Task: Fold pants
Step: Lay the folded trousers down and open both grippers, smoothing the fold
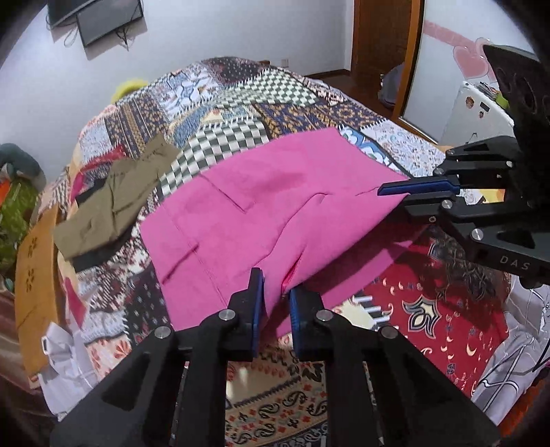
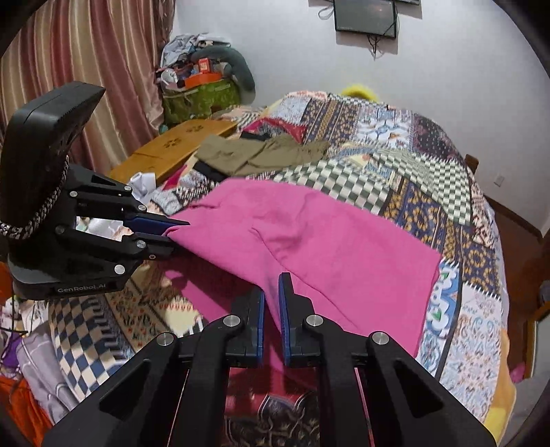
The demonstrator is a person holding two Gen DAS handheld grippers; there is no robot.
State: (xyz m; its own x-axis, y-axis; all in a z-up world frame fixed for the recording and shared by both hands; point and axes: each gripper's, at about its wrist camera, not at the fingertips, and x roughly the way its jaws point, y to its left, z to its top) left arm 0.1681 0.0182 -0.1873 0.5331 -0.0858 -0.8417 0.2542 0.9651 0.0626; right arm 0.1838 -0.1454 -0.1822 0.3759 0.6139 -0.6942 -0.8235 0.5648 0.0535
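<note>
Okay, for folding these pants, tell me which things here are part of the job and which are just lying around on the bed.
Part of the job:
bright pink cotton pants
left gripper, shut on the pants' near edge
right gripper, shut on the same edge

Just lying about:
crumpled olive-green trousers
patchwork quilt underneath
orange wooden board
wall-mounted black screen

Olive garment (image 1: 117, 199) on patchwork quilt (image 1: 240, 103), wall-mounted screen (image 2: 366, 15)
</note>
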